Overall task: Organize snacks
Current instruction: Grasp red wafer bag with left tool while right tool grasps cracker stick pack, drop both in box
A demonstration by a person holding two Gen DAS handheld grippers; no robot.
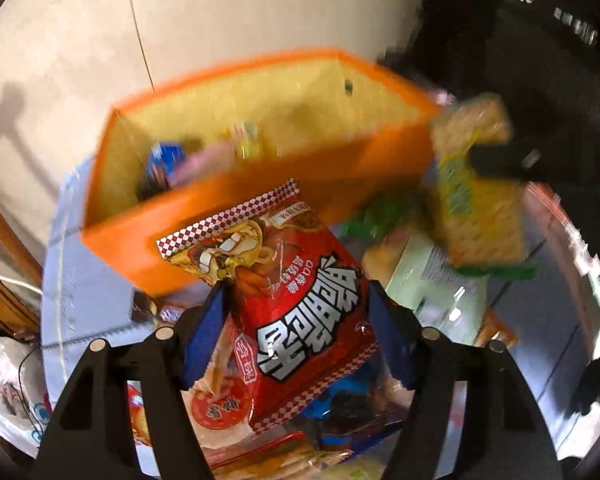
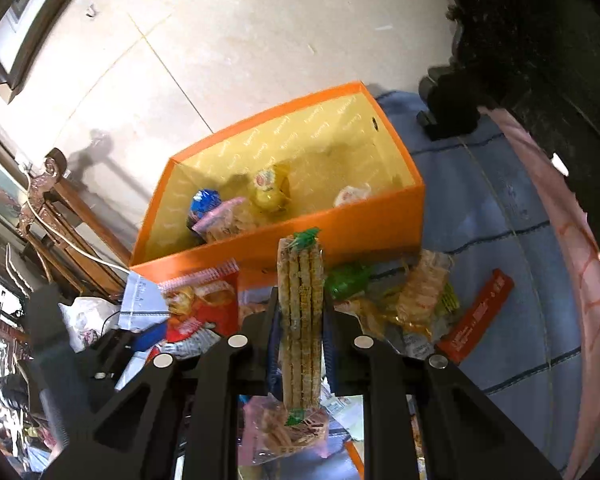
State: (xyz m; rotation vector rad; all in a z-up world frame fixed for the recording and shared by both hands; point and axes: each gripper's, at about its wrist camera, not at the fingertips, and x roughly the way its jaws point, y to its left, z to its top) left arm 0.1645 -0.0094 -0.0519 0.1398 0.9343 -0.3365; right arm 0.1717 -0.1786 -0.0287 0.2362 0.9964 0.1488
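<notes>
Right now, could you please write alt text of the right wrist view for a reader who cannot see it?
The right tool grips an upright pack of crackers in front of an open orange box that already holds a few wrapped snacks. More snack packets lie scattered on the blue checked cloth around the box.

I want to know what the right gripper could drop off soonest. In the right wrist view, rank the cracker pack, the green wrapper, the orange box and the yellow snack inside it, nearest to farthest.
1. Cracker pack: clamped in the right gripper.
2. Green wrapper: on the cloth just right of the fingers.
3. Orange box: its near wall stands beyond.
4. Yellow snack: inside the box, toward the back.
</notes>
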